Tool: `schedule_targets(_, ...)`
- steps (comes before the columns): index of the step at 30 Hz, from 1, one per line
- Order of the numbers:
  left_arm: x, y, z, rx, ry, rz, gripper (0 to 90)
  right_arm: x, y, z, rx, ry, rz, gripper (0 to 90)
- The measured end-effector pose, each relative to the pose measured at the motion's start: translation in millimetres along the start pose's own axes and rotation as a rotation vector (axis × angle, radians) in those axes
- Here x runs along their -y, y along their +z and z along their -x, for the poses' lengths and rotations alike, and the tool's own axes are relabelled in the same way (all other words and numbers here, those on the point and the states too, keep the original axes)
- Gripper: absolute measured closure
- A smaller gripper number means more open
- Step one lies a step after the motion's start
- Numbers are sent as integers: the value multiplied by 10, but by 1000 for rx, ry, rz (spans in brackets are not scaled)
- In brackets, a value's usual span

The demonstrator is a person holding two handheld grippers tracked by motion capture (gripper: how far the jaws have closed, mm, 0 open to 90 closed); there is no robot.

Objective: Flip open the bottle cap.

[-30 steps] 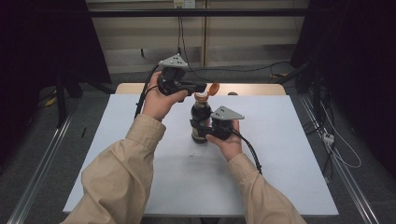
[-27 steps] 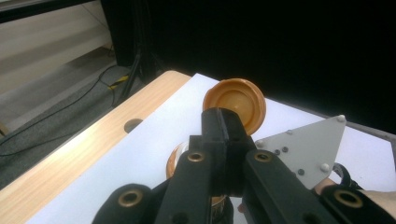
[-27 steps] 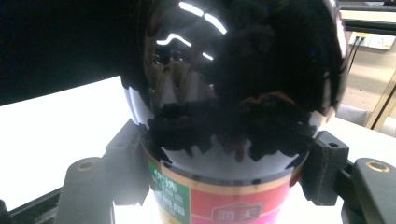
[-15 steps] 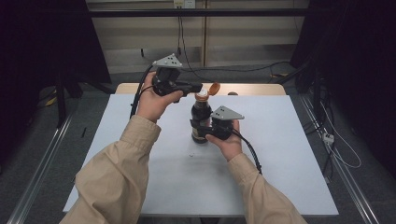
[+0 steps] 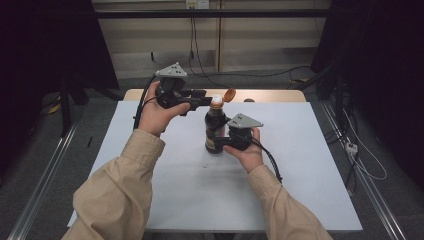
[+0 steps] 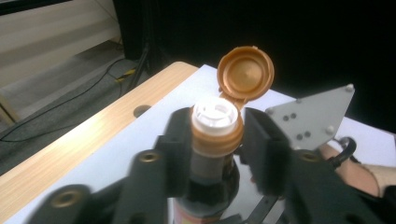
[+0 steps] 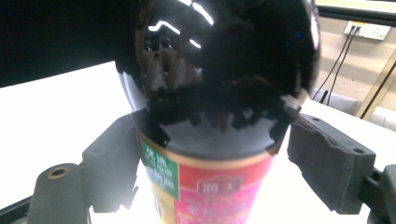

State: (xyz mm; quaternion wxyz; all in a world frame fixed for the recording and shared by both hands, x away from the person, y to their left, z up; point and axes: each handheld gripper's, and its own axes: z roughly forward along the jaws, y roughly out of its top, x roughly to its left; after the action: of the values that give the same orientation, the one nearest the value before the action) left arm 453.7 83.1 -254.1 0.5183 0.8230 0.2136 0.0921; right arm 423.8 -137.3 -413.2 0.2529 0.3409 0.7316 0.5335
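With the flip cap [image 6: 246,73] already swung up, opening looks done; pouring or reclosing may remain. My right tongs [image 5: 226,141] clamp the dark bottle [image 5: 215,131] upright on the white counter [image 5: 300,150]. My left tongs [image 5: 207,101] are raised level, jaws slightly apart astride its neck, seemingly not gripping.

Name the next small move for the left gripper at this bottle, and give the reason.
Probably draw the left gripper back from the neck. The flip cap already stands hinged open above the white spout, and the left jaws sit either side of the neck, apparently not pinching it. The right gripper has its jaws against the dark bottle, which stands upright on the table.
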Motion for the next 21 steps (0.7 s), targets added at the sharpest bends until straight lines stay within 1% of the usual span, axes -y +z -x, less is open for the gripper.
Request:
schedule_targets(1, 12, -9, 1, -9, 0, -5, 537, 0, -15, 5, 0, 1, -5, 168)
schedule_targets(2, 28, -18, 4, -13, -8, -12, 485, 1, -33, 9, 0, 7, -5, 167)
schedule_targets(3, 46, -28, 4, -15, -7, -11, 452, 3, -53, 15, -2, 7, -5, 166)
schedule_targets(5, 89, -40, 3, -19, 0, -9, 443, 8, -91, 26, -5, 14, -5, 160)
schedule_targets(6, 112, -48, 0, -26, -2, -16, 420, 12, -112, 34, -6, 9, -10, 157)
schedule_targets(7, 139, -54, -5, -23, -5, -21, 403, 18, -134, 42, -3, 10, -18, 151)
schedule_targets(9, 201, -60, -13, -25, -16, -16, 376, 38, -181, 70, -6, 20, -21, 151)
schedule_targets(10, 230, -66, -18, -31, -16, -22, 360, 50, -205, 83, -8, 21, -21, 153)
schedule_targets(11, 262, -67, -21, -34, -18, -18, 347, 63, -228, 97, -15, 23, -23, 151)
schedule_targets(12, 288, -74, -24, -36, -16, -23, 333, 72, -249, 107, -18, 28, -32, 142)
schedule_targets(13, 318, -77, -27, -34, -16, -17, 322, 83, -272, 113, -18, 29, -34, 148)
schedule_targets(15, 372, -87, -26, -39, -26, -16, 310, 102, -320, 123, -18, 29, -35, 150)
schedule_targets(17, 419, -85, -16, -40, -24, -21, 288, 122, -355, 126, -22, 25, -42, 152)
schedule_targets(18, 441, -84, -14, -46, -13, -22, 288, 129, -375, 129, -19, 20, -45, 151)
schedule_targets(19, 461, -83, -2, -46, -19, -29, 282, 134, -395, 133, -20, 22, -44, 152)
schedule_targets(21, 503, -80, 3, -46, -12, -37, 269, 136, -436, 143, -19, 32, -46, 152)
